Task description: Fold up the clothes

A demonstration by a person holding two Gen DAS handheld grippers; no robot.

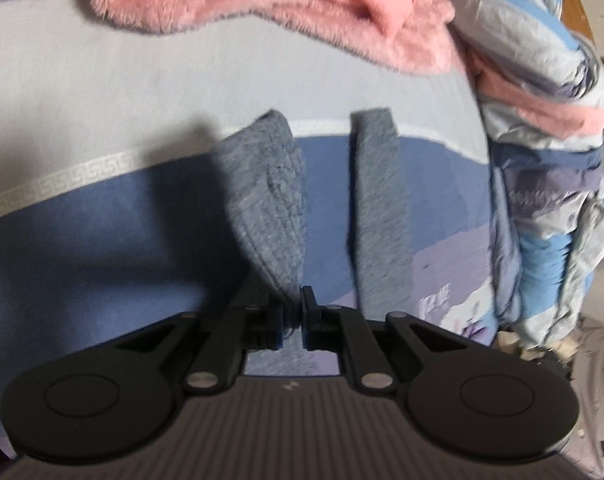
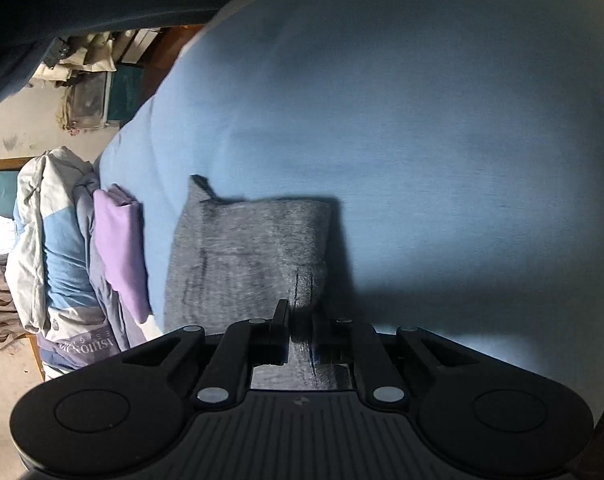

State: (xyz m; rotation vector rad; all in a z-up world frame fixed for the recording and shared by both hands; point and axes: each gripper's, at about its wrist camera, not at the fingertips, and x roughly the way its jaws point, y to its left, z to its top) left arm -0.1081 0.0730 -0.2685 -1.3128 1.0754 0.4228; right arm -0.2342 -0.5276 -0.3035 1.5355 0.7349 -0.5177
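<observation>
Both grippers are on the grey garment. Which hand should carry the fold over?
Probably left. The left hand-held gripper is shut on a lifted edge of the grey garment, which hangs free above the bed sheet. The right hand-held gripper pins its edge low, a good anchor.

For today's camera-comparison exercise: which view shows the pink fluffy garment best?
The left wrist view: the pink fluffy garment lies crumpled across the top of the picture on the bed, its pile texture clear. The right wrist view does not show it at all.

both wrist cams close, angled down, sharing grey garment (image 1: 270,200)
</observation>
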